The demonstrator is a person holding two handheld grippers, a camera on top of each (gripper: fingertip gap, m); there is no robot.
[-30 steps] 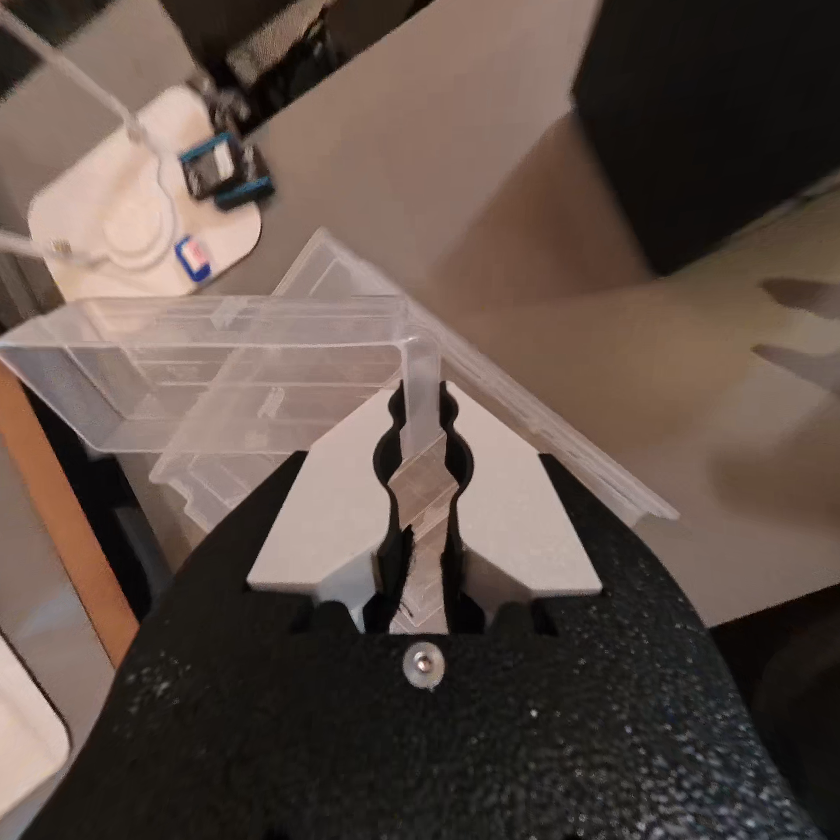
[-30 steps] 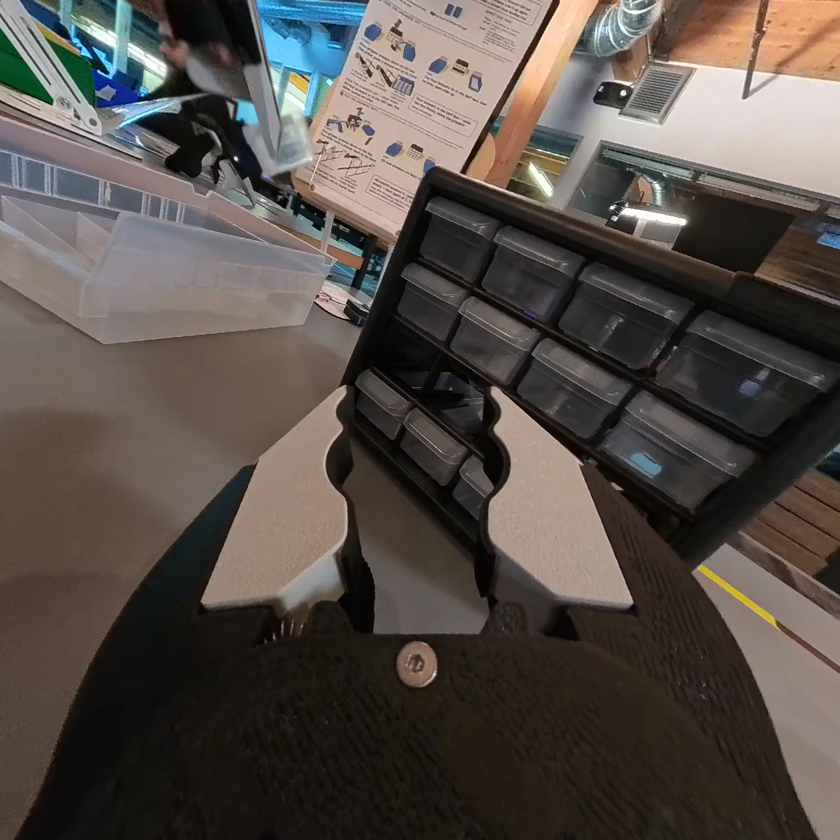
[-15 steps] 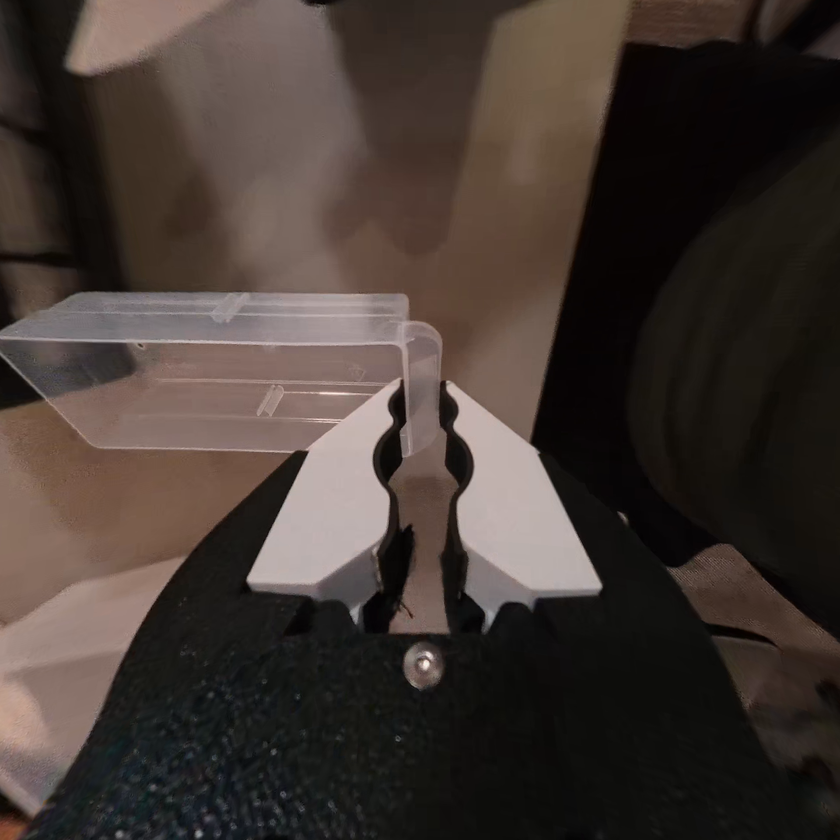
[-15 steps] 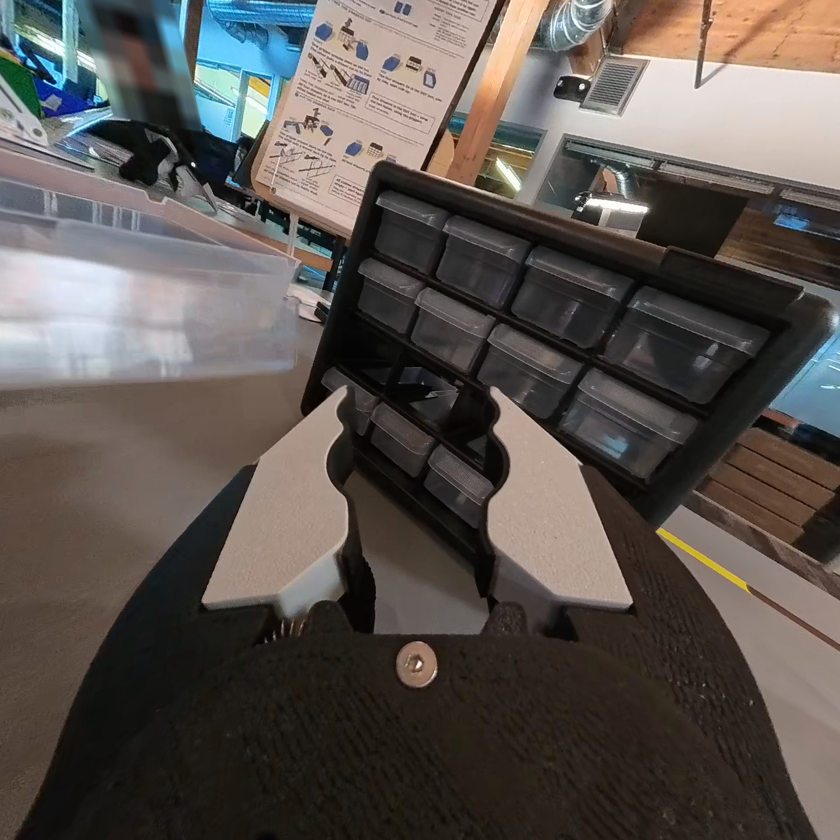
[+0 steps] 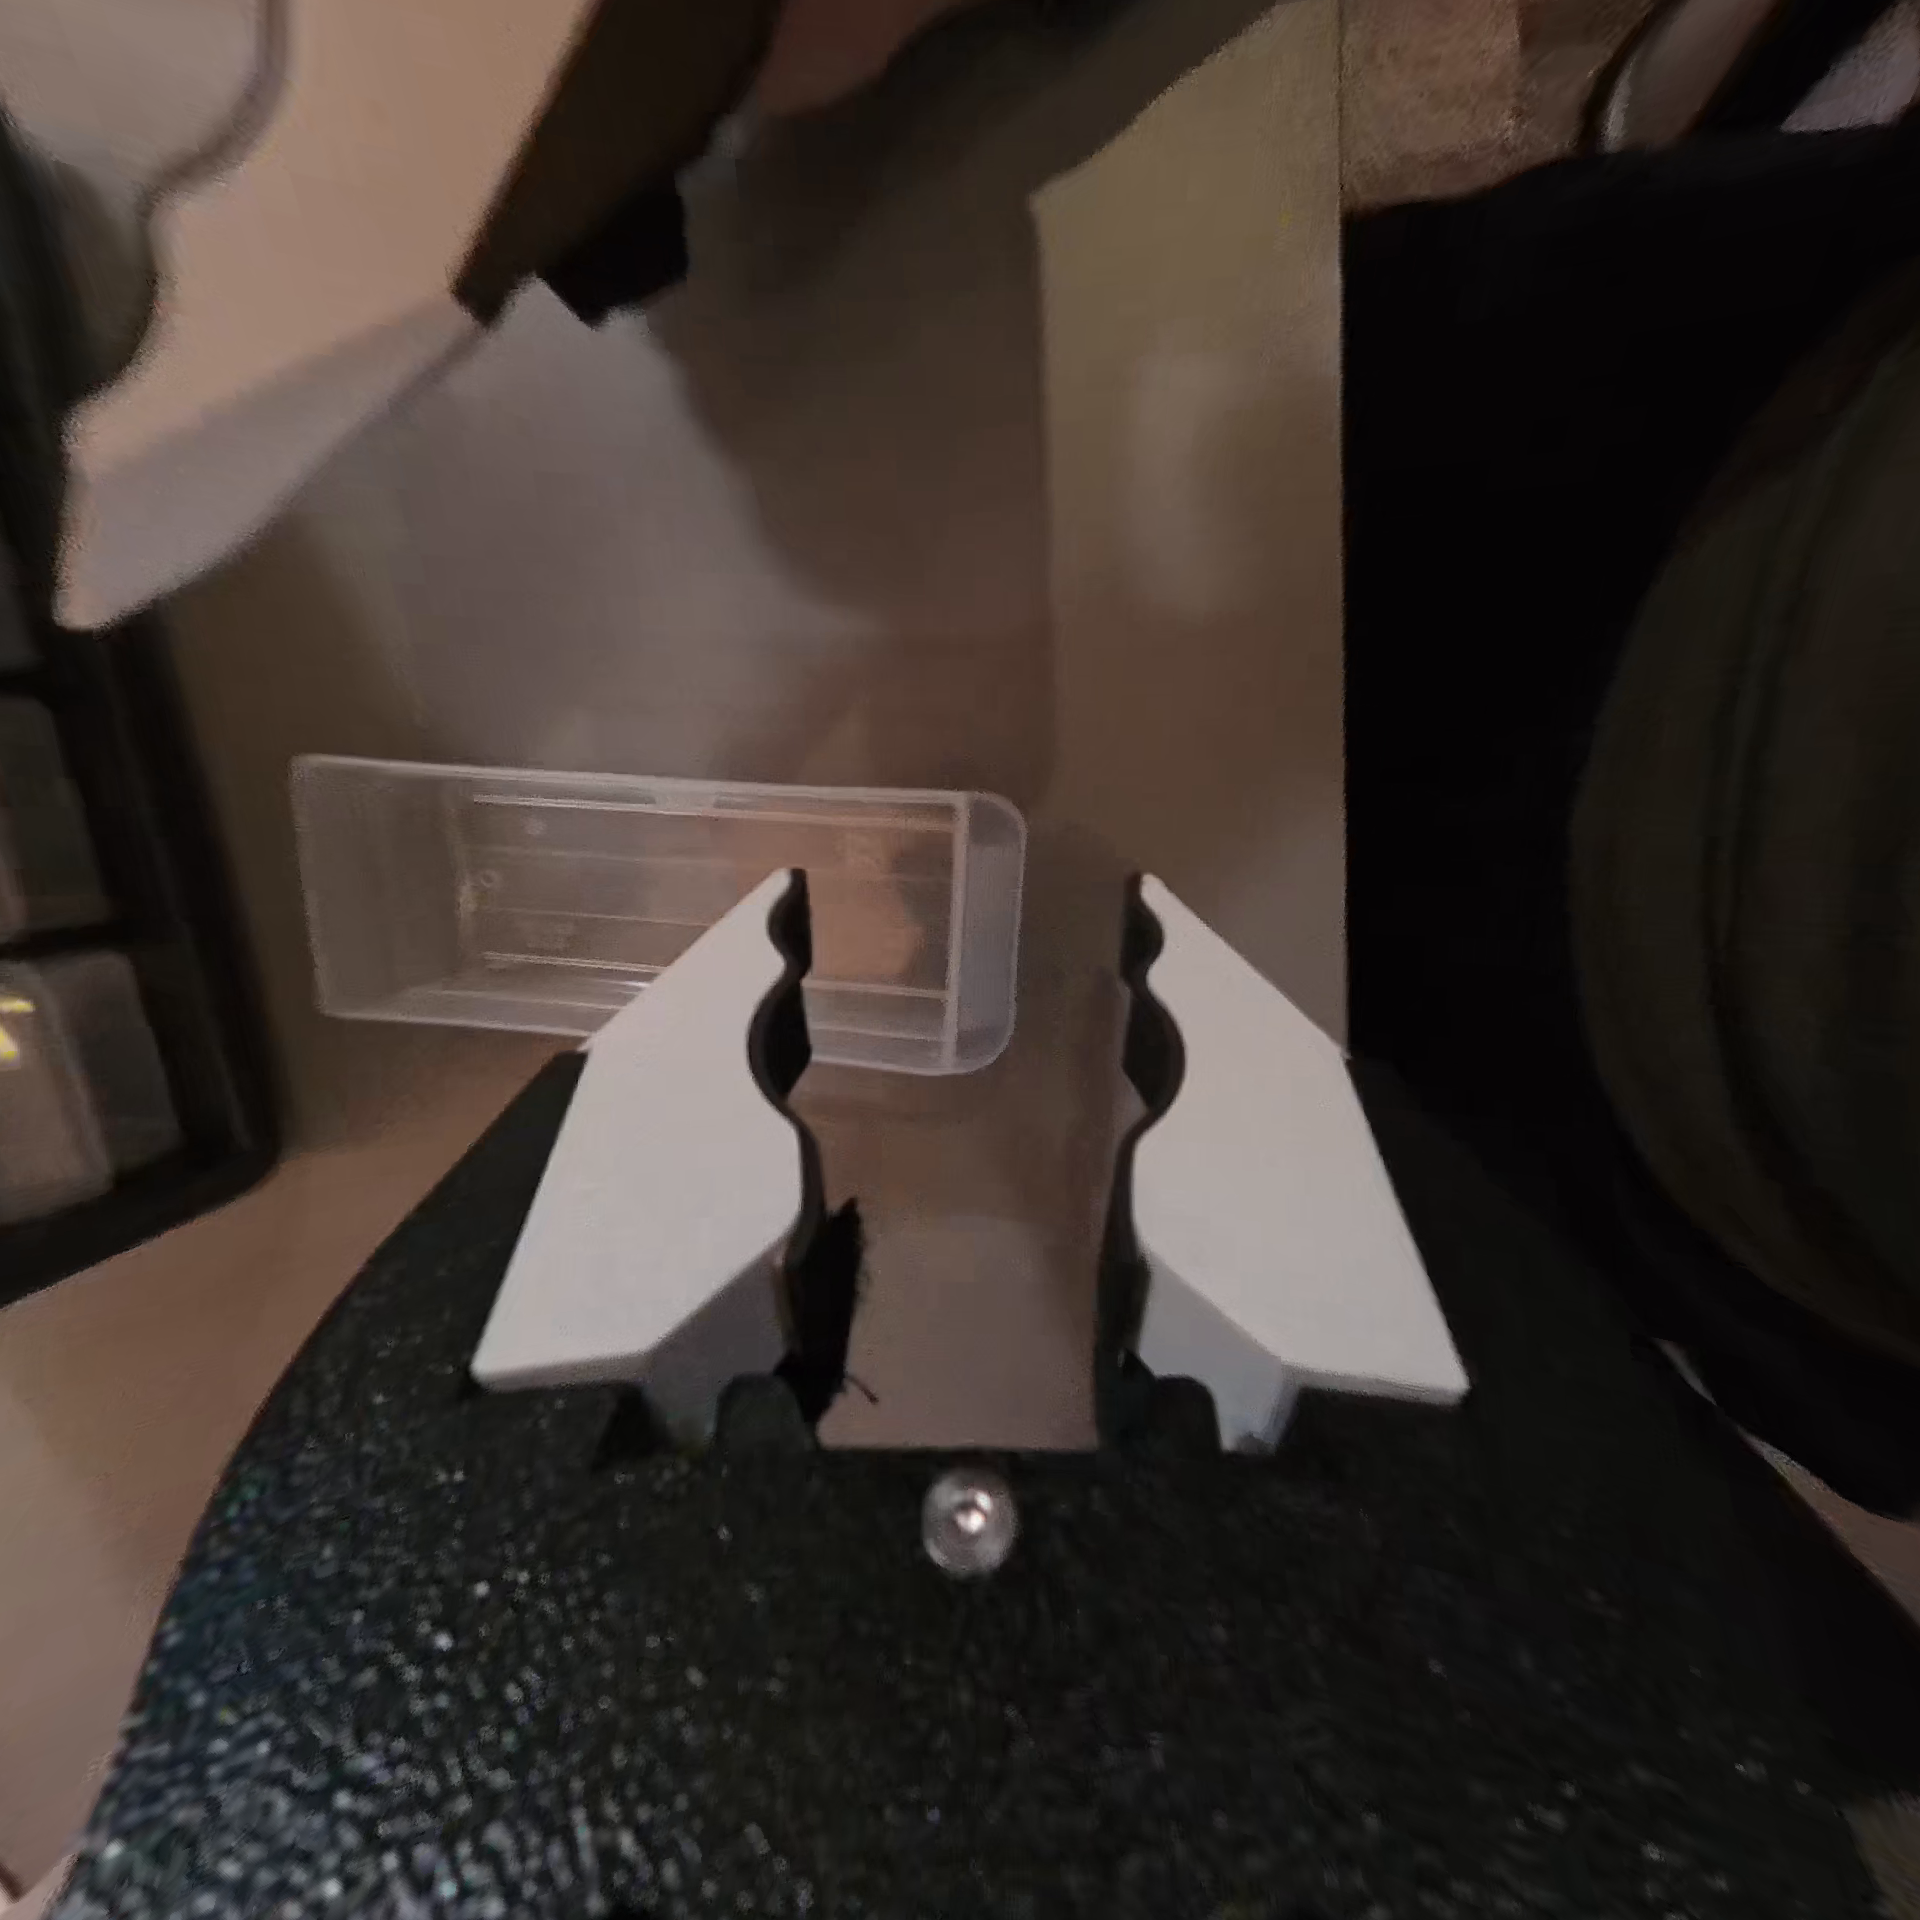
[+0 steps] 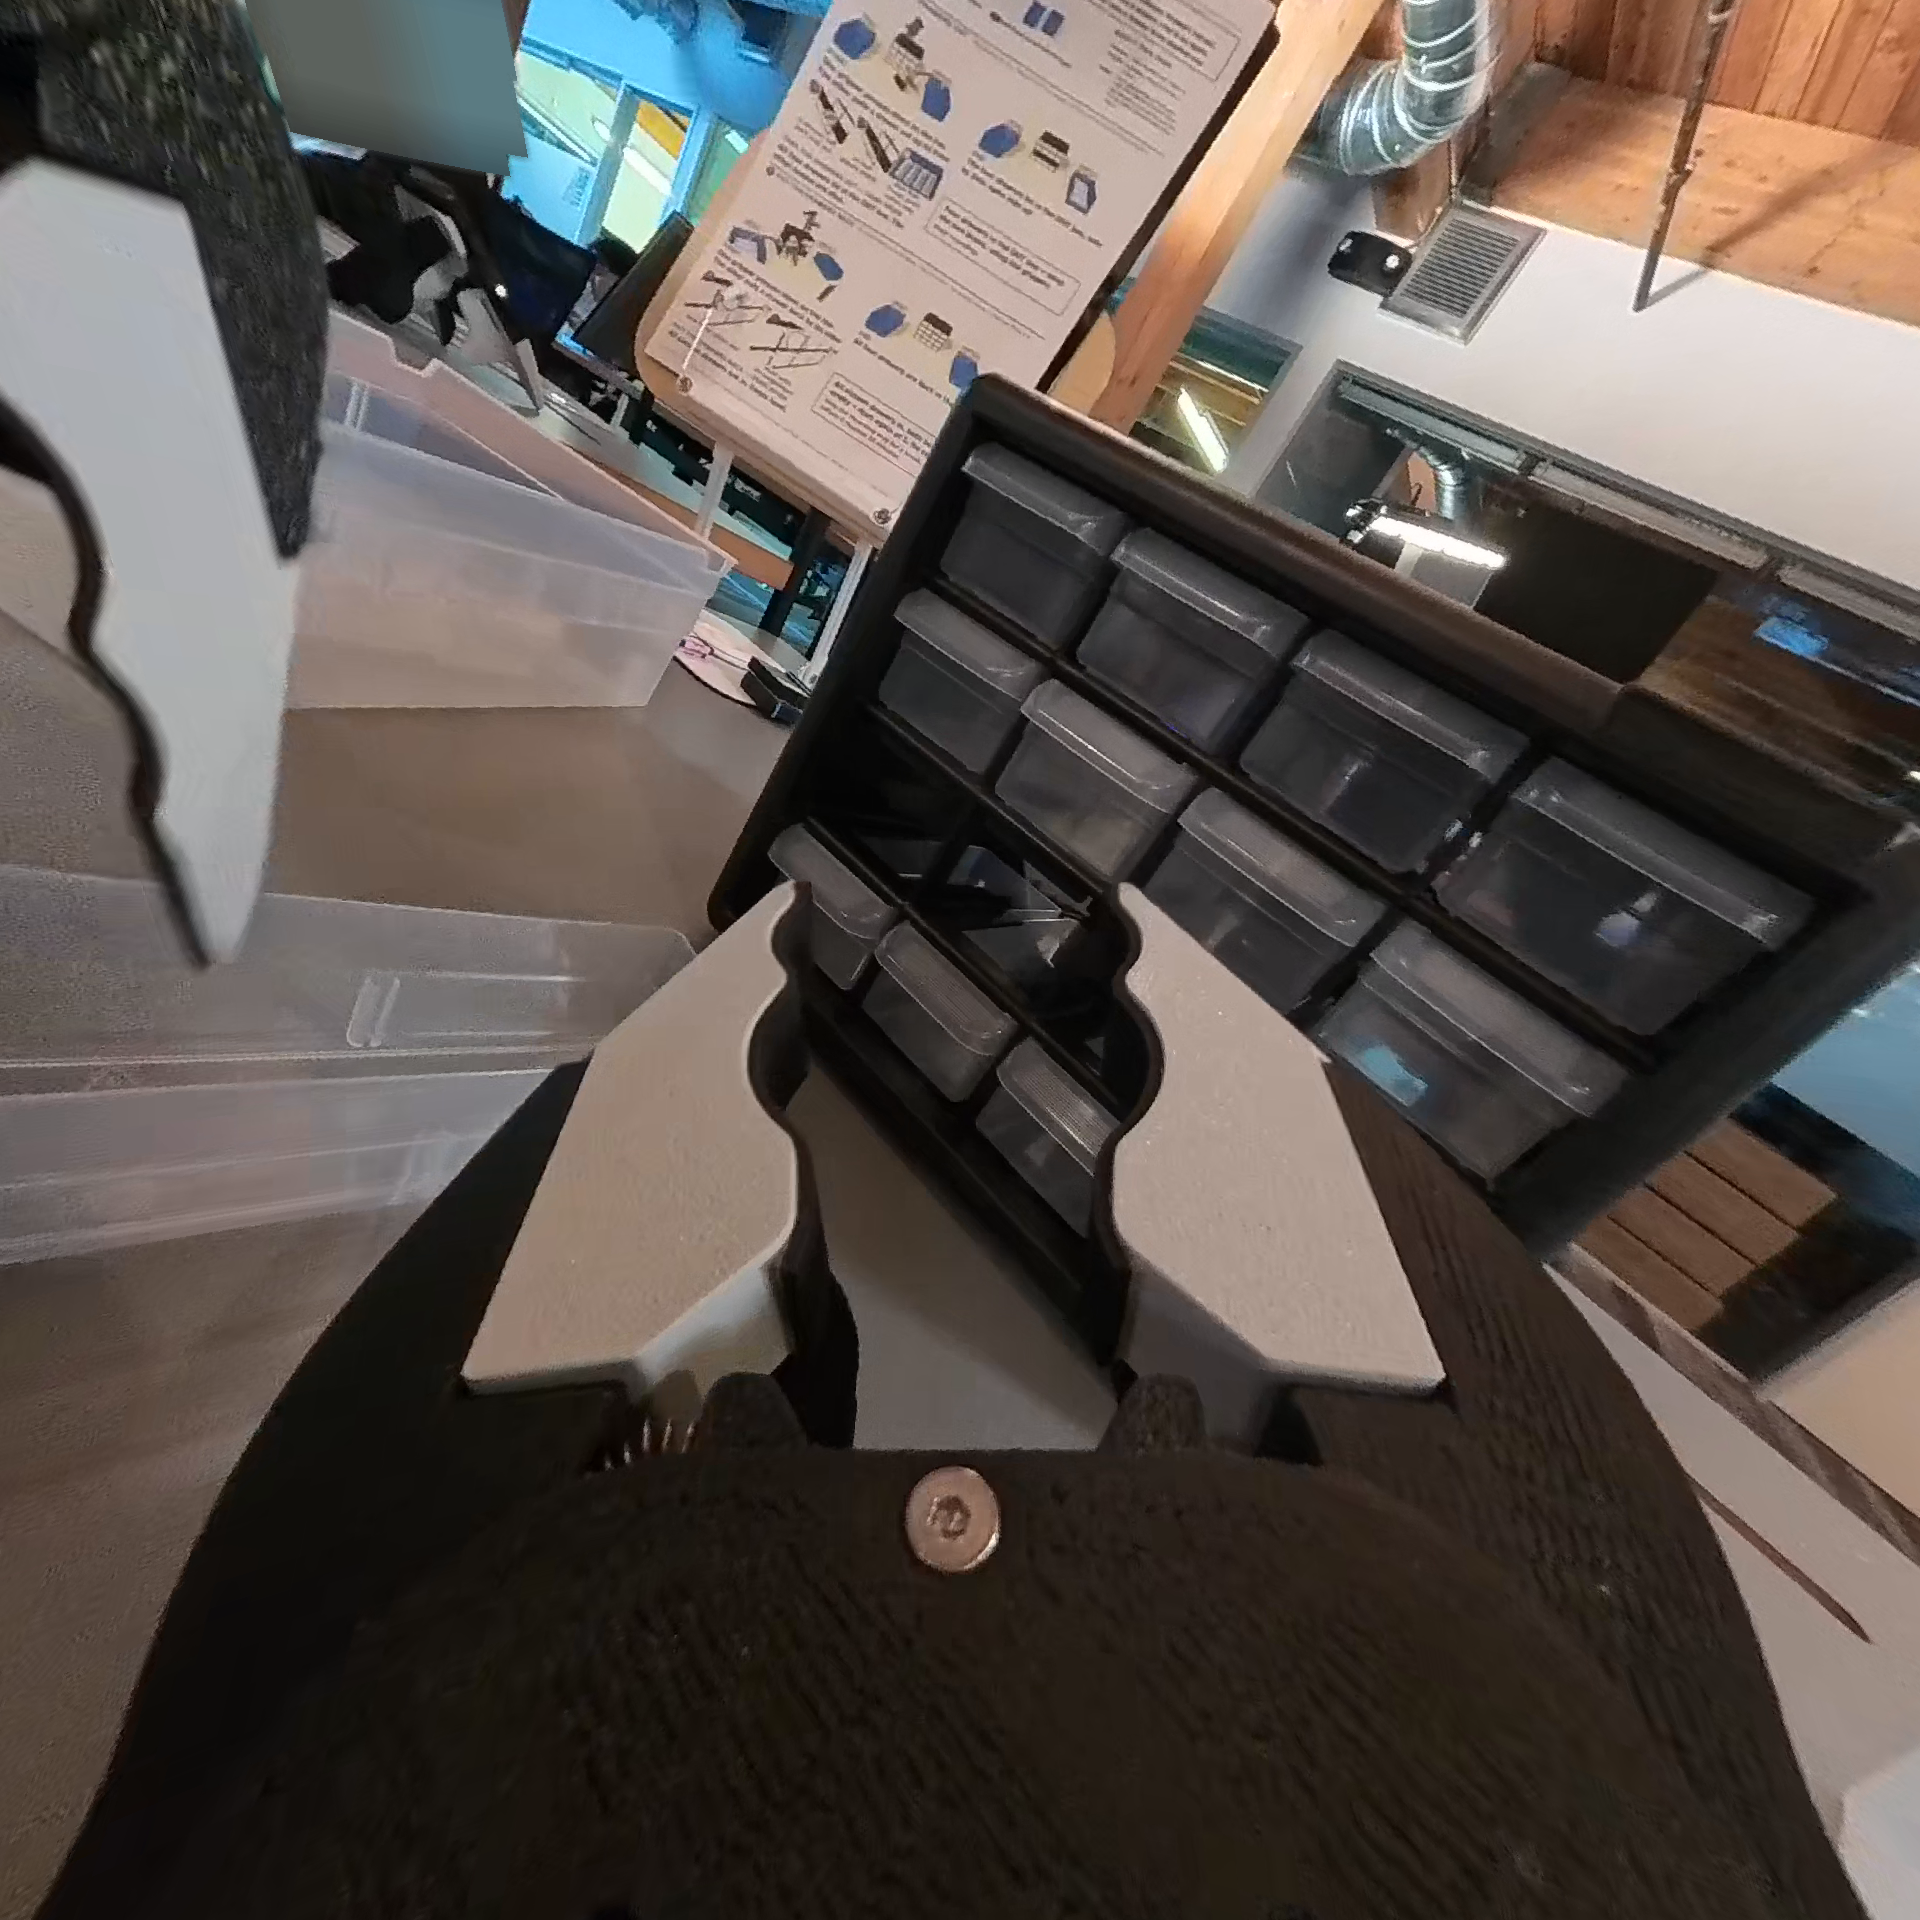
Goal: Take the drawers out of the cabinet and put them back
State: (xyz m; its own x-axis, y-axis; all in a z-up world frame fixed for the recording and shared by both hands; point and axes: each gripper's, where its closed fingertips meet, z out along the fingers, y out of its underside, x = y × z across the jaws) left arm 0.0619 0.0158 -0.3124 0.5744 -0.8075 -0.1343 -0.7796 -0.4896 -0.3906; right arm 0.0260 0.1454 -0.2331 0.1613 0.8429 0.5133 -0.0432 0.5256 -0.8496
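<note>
The clear plastic drawer (image 5: 655,914) lies on the grey table, just ahead of my left gripper (image 5: 966,883), which is open and empty with the drawer's front lip between its fingertips. The drawer also shows at the left of the right wrist view (image 6: 312,1039). The black cabinet (image 6: 1351,779) stands ahead of my right gripper (image 6: 956,904), which is open and empty. The cabinet holds several clear drawers, with one empty slot (image 6: 997,894) in its lower left part. A left gripper finger (image 6: 156,520) hangs above the drawer.
A large clear plastic bin (image 6: 499,582) sits on the table behind the drawer. A poster board (image 6: 935,208) stands behind the cabinet. The cabinet's edge (image 5: 62,935) is at the left of the left wrist view, and a dark bulky shape (image 5: 1662,831) fills its right side.
My left gripper carried the drawer to the table, then opened and let it go. The drawer now rests on the table. My right gripper stayed open in front of the cabinet.
</note>
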